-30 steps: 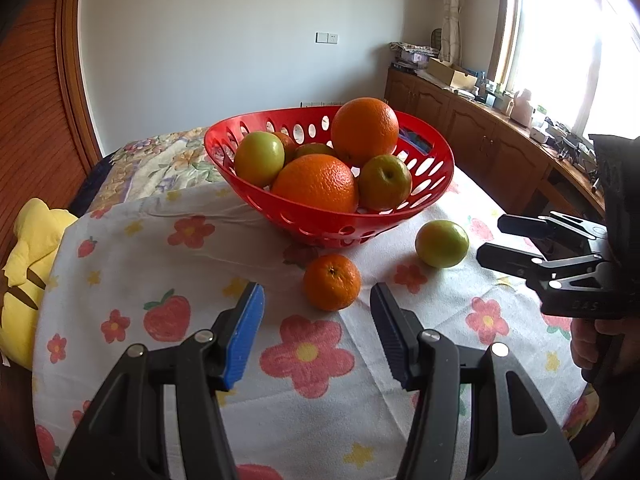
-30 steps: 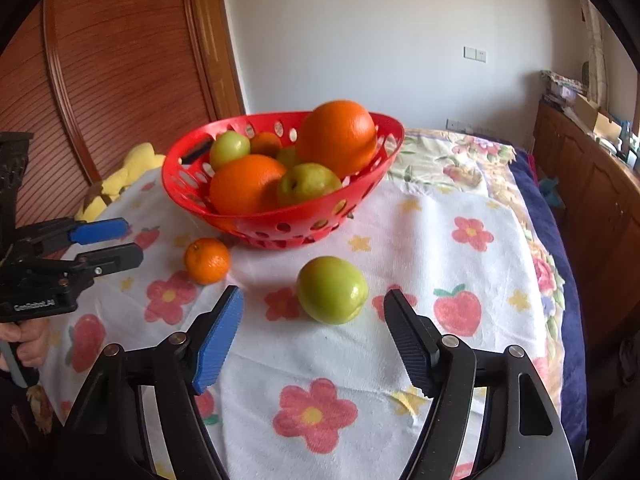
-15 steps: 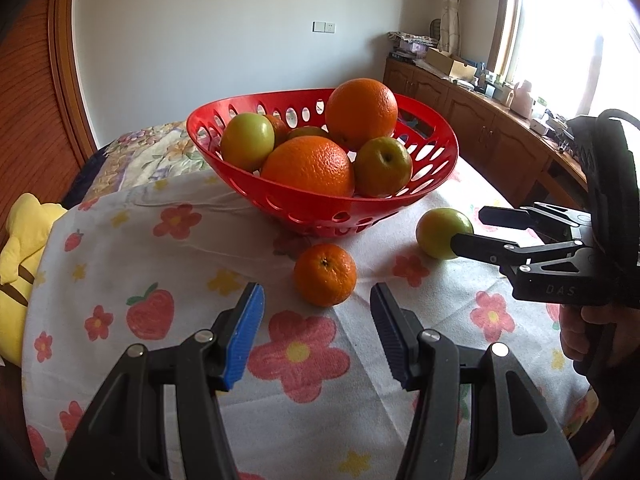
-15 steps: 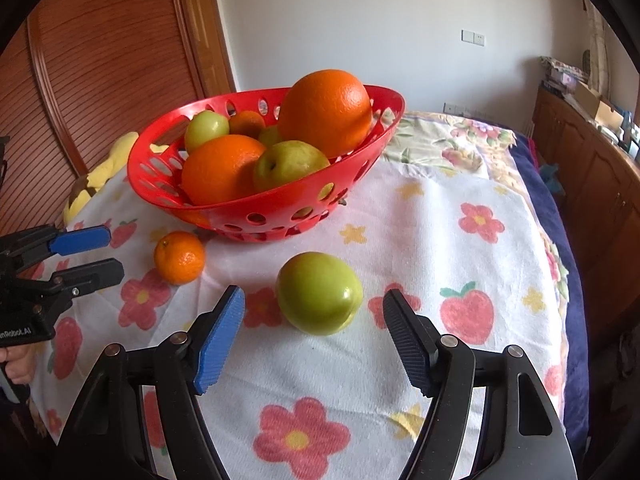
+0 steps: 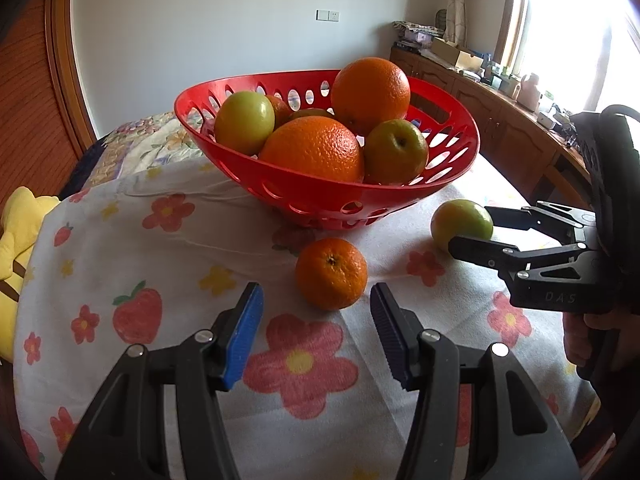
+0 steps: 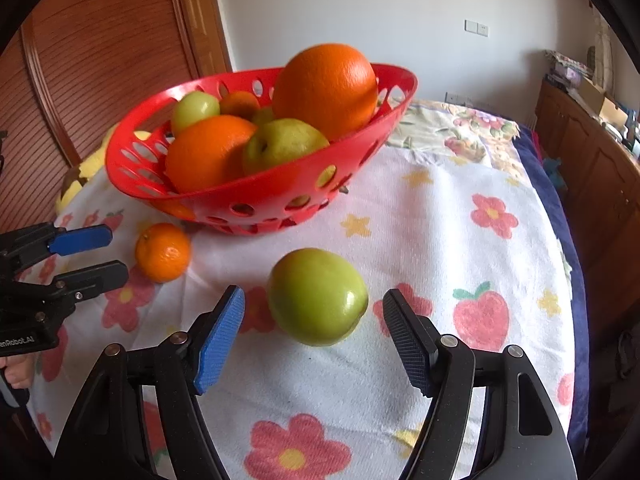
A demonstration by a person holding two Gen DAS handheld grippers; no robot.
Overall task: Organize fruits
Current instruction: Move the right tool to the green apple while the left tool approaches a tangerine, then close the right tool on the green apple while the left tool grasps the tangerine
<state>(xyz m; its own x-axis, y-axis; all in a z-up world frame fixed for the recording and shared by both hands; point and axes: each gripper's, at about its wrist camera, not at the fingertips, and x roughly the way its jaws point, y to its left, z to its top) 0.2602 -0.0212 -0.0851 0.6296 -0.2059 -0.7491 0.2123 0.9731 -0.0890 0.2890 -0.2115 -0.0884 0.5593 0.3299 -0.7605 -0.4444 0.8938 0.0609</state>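
One red basket [image 5: 448, 168]. Two big oranges [image 5: 312, 150], three green fruits [image 6: 318, 296] (one sits outside the basket), two small mandarins [image 5: 331, 274] I can count, and two tongs [image 6: 314, 330].

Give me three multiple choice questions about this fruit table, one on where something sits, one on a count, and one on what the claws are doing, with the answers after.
1. Where is the small orange?
A. inside the red basket
B. on the cloth in front of the red basket
C. held in a claw

2. How many fruits lie on the cloth outside the basket?
A. two
B. four
C. none

3. What state is the right claw in?
A. shut on the green apple
B. shut on nothing
C. open, with the green apple just ahead of its fingers

Answers:
1. B, it rests on the flowered cloth below the red basket, ahead of the open left claw.
2. A, only the small orange and the green apple lie outside.
3. C, both pads stand clear of the apple's sides.
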